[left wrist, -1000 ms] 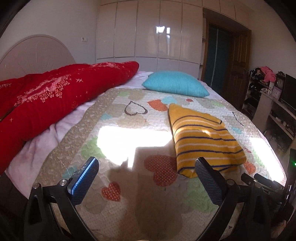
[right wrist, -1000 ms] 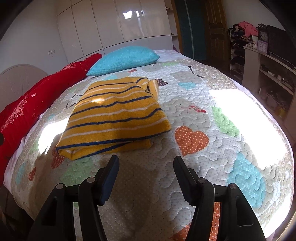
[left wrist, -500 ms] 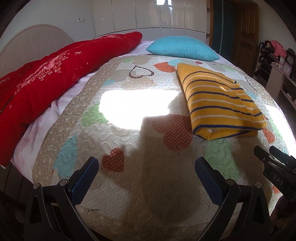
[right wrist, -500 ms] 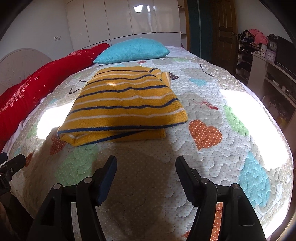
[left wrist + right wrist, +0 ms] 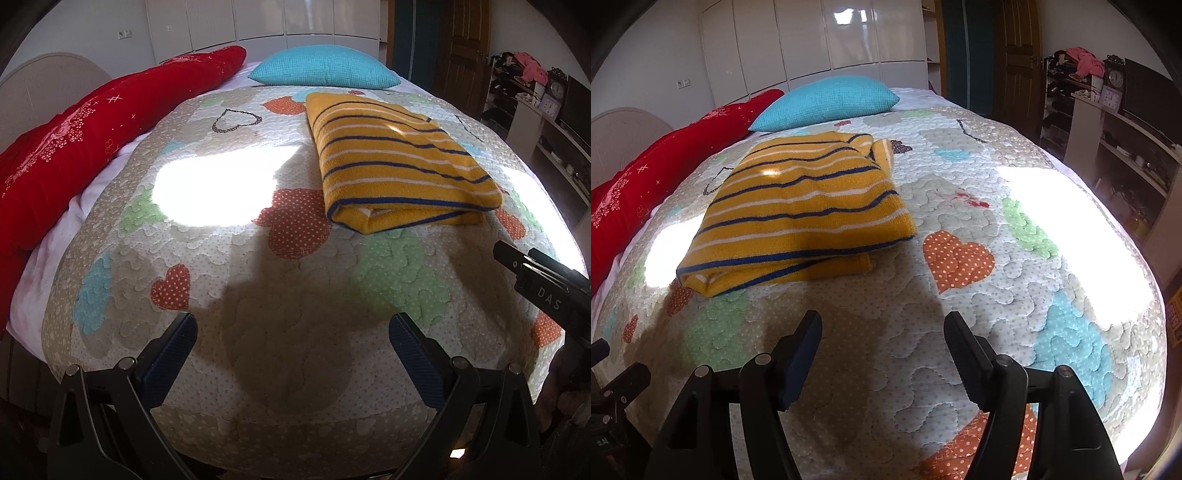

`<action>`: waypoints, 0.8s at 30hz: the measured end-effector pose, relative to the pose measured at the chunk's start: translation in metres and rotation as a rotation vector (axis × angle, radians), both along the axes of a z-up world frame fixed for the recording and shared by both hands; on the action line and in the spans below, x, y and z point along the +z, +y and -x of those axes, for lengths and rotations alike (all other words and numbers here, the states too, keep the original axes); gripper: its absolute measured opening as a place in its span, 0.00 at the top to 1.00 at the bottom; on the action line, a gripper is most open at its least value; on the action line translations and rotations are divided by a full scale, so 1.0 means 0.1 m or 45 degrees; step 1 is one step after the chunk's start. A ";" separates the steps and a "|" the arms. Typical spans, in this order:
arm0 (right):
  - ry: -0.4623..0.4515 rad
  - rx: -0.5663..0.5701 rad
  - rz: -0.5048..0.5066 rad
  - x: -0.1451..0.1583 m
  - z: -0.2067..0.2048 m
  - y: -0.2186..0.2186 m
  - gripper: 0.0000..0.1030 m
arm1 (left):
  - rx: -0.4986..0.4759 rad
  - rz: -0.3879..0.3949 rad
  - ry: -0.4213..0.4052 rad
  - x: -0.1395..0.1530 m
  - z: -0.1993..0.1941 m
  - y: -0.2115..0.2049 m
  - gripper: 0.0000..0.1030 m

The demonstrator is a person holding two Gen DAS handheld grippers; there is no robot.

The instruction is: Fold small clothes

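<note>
Left gripper [image 5: 291, 330]: jaws spread wide, nothing between them, above the quilt's near edge.
Right gripper [image 5: 882, 330]: jaws apart, empty, over bare quilt short of the sweater.
Sweater [image 5: 801, 214]: yellow with navy and white stripes, folded flat on the quilt, beyond both grippers, touching neither.
Quilt [image 5: 258, 280]: heart-patterned, covers the bed, sun patches on it.
Pillow [image 5: 827, 101]: teal, behind the sweater.
Blanket [image 5: 85, 133]: red, along the left side.
</note>
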State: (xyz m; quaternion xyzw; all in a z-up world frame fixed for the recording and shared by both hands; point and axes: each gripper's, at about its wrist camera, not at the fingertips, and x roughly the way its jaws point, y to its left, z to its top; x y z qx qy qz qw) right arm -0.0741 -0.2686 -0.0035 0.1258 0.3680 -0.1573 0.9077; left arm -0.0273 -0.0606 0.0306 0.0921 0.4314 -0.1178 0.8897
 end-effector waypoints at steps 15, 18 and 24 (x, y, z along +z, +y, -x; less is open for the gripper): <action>0.012 -0.005 -0.001 -0.02 -0.01 0.01 0.28 | -0.013 0.011 0.075 -0.11 -0.02 -0.04 0.00; 0.014 0.003 0.007 -0.02 -0.02 0.03 0.27 | -0.009 0.017 0.079 -0.12 -0.02 -0.03 0.00; 0.021 0.012 0.016 -0.04 -0.04 0.06 0.26 | -0.010 0.033 0.107 -0.15 -0.04 -0.04 0.00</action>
